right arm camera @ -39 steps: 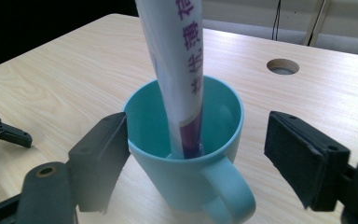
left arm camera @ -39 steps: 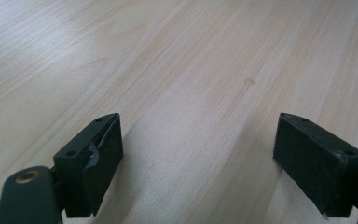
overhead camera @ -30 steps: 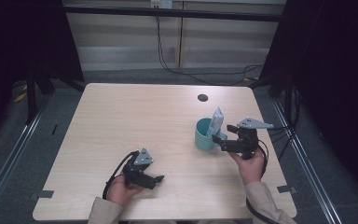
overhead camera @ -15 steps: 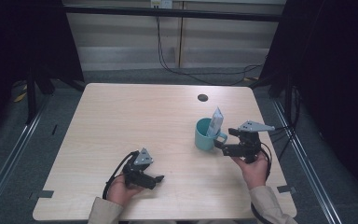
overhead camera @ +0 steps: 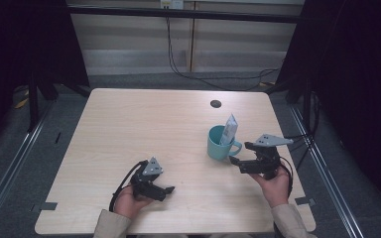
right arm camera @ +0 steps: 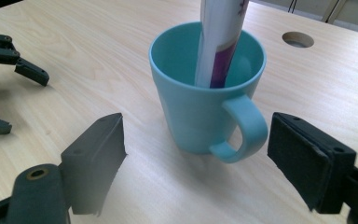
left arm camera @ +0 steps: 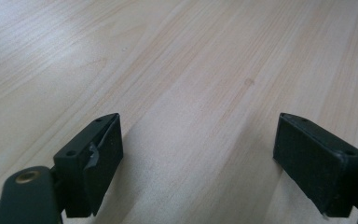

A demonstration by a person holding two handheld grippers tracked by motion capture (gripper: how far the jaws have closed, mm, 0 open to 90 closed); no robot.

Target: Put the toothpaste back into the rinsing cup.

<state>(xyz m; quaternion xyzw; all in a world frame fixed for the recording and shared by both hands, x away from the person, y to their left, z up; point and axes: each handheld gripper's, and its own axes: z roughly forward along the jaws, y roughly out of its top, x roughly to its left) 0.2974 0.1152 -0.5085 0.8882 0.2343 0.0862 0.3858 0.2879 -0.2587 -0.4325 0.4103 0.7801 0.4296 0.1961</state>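
Right gripper is sitting jaws spread, just beside the teal mug holding an upright tube; left gripper, also spread, is resting on the table, well apart.

The mug stands on the table just ahead of the right gripper, its handle turned back toward that gripper's spread jaws. In the right gripper view the mug sits between and beyond the two jaws, untouched by either. A tube stands inside the mug, leaning against its far side and rising above the rim. Farther beyond the mug, a round hole lies in the tabletop. The left gripper rests well apart, off to the right gripper's left, with bare table between its jaws.
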